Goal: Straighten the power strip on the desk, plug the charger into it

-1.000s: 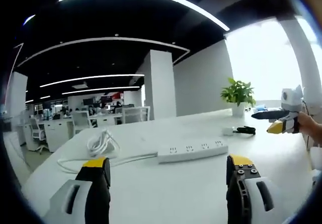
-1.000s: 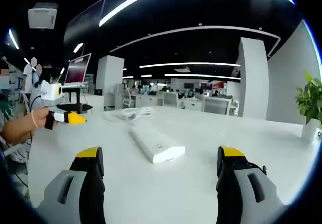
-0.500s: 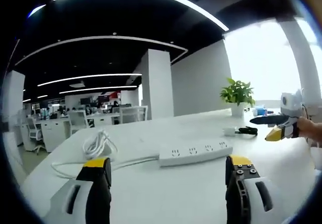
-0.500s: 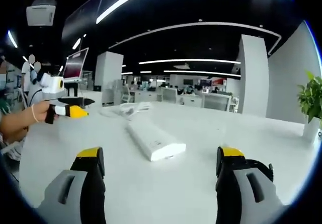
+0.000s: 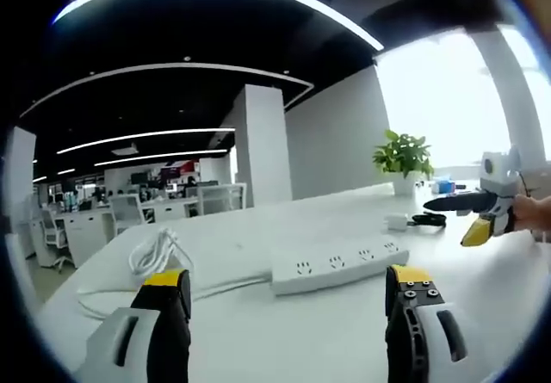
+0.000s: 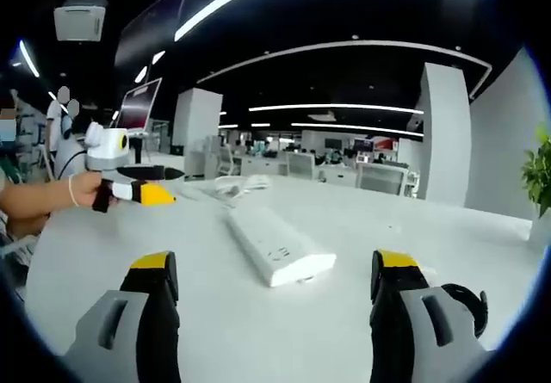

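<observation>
1. Left gripper (image 5: 288, 301): yellow-tipped jaws spread wide, holding nothing.
2. Right gripper (image 6: 280, 301): jaws spread wide too.
3. The long white plastic strip (image 5: 340, 264) lies flat on the smooth desk (image 5: 301, 349).
4. Its cord (image 5: 155, 258) curls in loops.
5. The small charger (image 5: 398, 222) sits farther back.

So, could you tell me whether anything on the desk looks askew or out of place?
The power strip lies slightly slanted on the desk, its cord loosely bundled behind. The charger sits apart, unplugged. Nothing looks damaged or spilled.
</observation>
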A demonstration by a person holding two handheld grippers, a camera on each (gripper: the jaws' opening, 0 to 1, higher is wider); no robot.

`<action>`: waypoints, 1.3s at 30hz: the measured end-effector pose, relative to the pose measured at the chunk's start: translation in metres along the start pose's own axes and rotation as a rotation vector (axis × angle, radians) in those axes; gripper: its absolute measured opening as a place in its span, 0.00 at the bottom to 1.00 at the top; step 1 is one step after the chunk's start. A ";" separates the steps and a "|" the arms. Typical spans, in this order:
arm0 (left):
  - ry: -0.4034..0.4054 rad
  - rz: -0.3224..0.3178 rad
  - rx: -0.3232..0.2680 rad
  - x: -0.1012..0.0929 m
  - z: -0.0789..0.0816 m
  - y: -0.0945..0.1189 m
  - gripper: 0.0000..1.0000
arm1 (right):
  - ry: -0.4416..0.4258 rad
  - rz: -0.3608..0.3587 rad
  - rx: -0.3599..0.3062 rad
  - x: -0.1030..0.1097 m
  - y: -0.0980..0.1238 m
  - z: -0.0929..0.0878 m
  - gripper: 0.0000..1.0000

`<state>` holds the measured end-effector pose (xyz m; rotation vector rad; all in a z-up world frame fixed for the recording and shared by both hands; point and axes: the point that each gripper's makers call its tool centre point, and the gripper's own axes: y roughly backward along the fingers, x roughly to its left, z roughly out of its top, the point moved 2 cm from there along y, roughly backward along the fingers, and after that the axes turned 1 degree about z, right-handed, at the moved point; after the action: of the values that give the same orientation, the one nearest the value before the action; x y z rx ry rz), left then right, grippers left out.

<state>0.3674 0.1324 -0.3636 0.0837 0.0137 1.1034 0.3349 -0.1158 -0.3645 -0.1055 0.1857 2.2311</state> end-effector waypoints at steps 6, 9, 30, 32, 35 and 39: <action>-0.008 -0.003 -0.003 0.004 -0.004 -0.014 0.95 | -0.018 0.007 -0.013 -0.001 -0.008 -0.001 0.91; 0.002 -0.030 0.022 0.001 -0.011 -0.022 0.95 | -0.015 0.005 -0.007 -0.003 -0.012 -0.004 0.92; -0.012 -0.138 0.156 -0.011 -0.037 -0.054 0.94 | -0.070 0.045 0.097 0.001 -0.033 -0.025 0.93; -0.007 -0.142 0.157 -0.010 -0.038 -0.056 0.93 | -0.075 0.043 0.104 0.001 -0.034 -0.026 0.92; -0.010 -0.146 0.158 -0.010 -0.038 -0.059 0.93 | -0.068 0.036 0.105 -0.001 -0.035 -0.026 0.92; -0.024 -0.158 0.143 -0.010 -0.036 -0.063 0.93 | -0.068 0.033 0.117 -0.003 -0.036 -0.027 0.92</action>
<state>0.4174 0.0976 -0.4042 0.2204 0.0765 0.9425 0.3649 -0.1006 -0.3942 0.0374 0.2815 2.2473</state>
